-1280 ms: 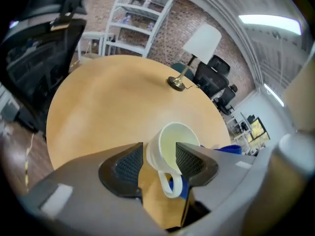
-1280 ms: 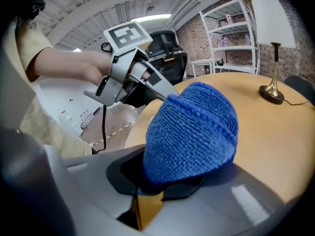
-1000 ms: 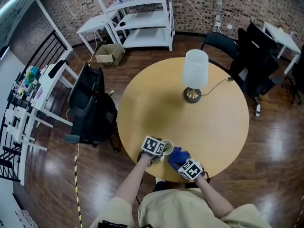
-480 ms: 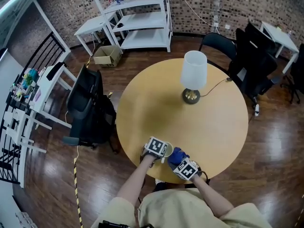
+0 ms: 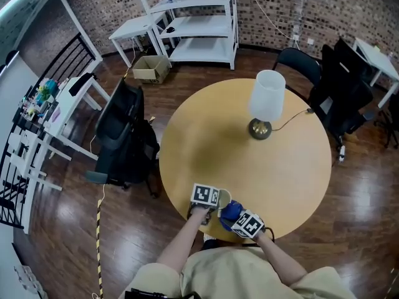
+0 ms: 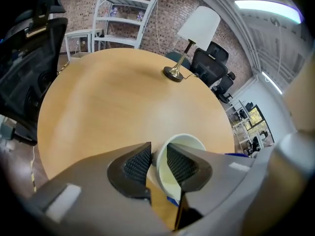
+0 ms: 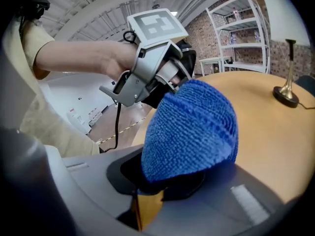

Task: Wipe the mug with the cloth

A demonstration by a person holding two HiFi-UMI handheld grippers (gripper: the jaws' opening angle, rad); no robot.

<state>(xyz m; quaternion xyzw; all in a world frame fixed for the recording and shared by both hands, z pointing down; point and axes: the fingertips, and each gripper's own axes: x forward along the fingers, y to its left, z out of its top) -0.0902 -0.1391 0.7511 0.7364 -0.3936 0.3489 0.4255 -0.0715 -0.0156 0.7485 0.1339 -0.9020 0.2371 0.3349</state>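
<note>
Pale, stiff, likely slippery mug (image 5: 222, 197) at near edge of the surface (image 5: 249, 154), wall pinched in left claw (image 6: 158, 156), jaws just closing there. Soft blue cloth (image 7: 192, 127) clenched in right claw (image 7: 165, 183). Best held by rim wall.

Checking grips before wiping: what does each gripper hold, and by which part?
Left gripper, jaws just closed, pinches the mug by its rim, one jaw inside. Right gripper clamps the blue cloth by its bunched end.

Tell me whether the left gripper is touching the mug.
Touching. The left gripper view shows the left gripper, whose jaws have just been closing, pinching the mug by its wall, one pad inside and one outside.
</note>
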